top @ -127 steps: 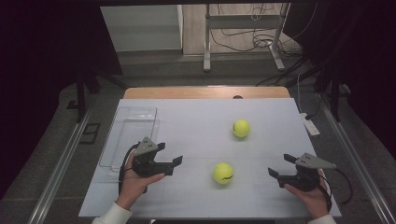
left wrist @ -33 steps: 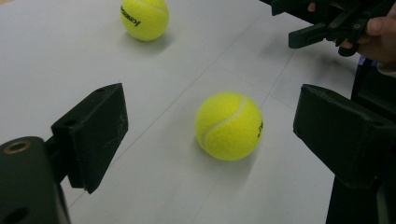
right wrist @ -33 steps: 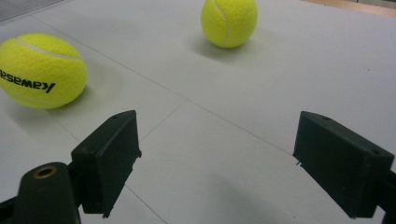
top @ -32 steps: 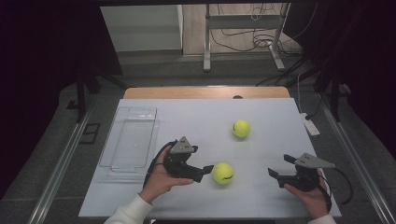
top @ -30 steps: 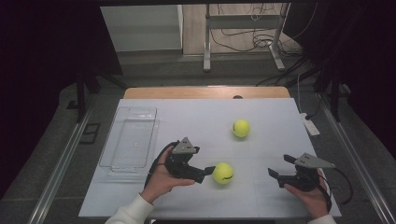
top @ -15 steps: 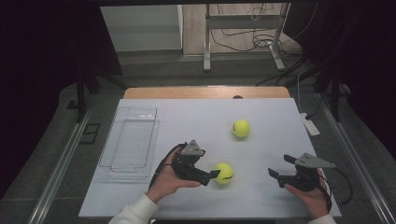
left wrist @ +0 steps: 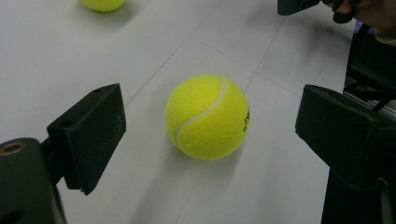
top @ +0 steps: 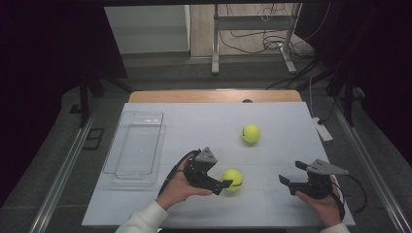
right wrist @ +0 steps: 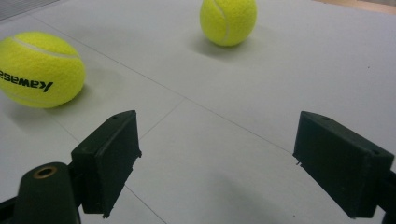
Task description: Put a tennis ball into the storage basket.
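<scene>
Two yellow tennis balls lie on the white table. The near ball [top: 232, 179] [left wrist: 208, 116] [right wrist: 41, 70] sits between the wide-apart jaws of my left gripper [top: 224, 184] [left wrist: 210, 135]. Its jaws have just been opening, and neither pad touches the ball. The far ball [top: 251, 133] [left wrist: 102, 3] [right wrist: 228, 21] rests alone farther back. My right gripper [top: 290, 173] [right wrist: 233, 158] is held low at the front right, open, with bare table between its jaws. It points toward the near ball from some way off.
A clear plastic tray [top: 133, 148] stands at the left of the table. A white power strip [top: 321, 130] lies at the right edge. The table top [top: 194, 121] has open room behind the balls. The other gripper [left wrist: 299, 5] shows at the top of the left gripper view.
My left gripper has moved right, from beside the tray to the near ball, and its jaws now flank it. The right gripper and both balls have kept still.
</scene>
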A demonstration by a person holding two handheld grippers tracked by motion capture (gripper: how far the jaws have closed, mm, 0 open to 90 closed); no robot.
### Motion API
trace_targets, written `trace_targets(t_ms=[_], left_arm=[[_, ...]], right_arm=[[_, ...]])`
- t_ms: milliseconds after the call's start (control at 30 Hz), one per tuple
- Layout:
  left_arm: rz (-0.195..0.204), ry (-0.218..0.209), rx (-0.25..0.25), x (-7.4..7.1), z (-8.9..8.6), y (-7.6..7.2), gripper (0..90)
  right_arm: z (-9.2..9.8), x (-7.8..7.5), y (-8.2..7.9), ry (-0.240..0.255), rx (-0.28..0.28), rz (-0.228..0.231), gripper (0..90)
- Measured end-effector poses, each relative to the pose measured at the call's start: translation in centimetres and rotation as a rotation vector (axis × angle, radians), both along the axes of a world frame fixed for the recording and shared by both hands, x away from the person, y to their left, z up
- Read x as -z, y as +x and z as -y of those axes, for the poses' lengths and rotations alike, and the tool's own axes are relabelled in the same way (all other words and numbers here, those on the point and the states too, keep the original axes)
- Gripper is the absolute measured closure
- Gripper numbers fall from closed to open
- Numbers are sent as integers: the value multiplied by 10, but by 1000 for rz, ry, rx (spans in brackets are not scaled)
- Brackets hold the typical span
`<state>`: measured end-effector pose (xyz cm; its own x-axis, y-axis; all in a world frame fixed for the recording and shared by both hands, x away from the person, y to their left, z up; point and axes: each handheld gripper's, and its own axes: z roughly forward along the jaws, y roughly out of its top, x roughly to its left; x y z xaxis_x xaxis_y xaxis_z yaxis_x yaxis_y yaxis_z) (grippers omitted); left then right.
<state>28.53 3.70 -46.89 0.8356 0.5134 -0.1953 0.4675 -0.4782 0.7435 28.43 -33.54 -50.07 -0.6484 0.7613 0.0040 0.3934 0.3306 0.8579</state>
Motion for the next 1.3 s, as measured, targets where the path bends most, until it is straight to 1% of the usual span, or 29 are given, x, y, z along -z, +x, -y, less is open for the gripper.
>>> trace_targets(t_ms=[233,300,433,567,667,933,1167,1300], left_arm=[[-8,12,1,2,5,2,89],[-11,25,7,4,9,3,84],[-3,63,11,8,16,3,77],[-4,84,13,10,22,4,72],[-4,88,11,12,24,5,70],[-14,121,24,18,32,6,63],[-13,138,24,22,36,7,58],[-23,144,24,25,38,8,58]], right_arm=[[0,0,0,-2,1,-1,147],[0,0,0,1,0,0,147],[0,0,0,1,0,-1,147],[0,0,0,0,0,-1,147],[0,0,0,-1,-1,-1,147],[1,0,0,-1,0,-2,147],[1,0,0,-3,2,0,147],[1,0,0,-3,1,-1,147]])
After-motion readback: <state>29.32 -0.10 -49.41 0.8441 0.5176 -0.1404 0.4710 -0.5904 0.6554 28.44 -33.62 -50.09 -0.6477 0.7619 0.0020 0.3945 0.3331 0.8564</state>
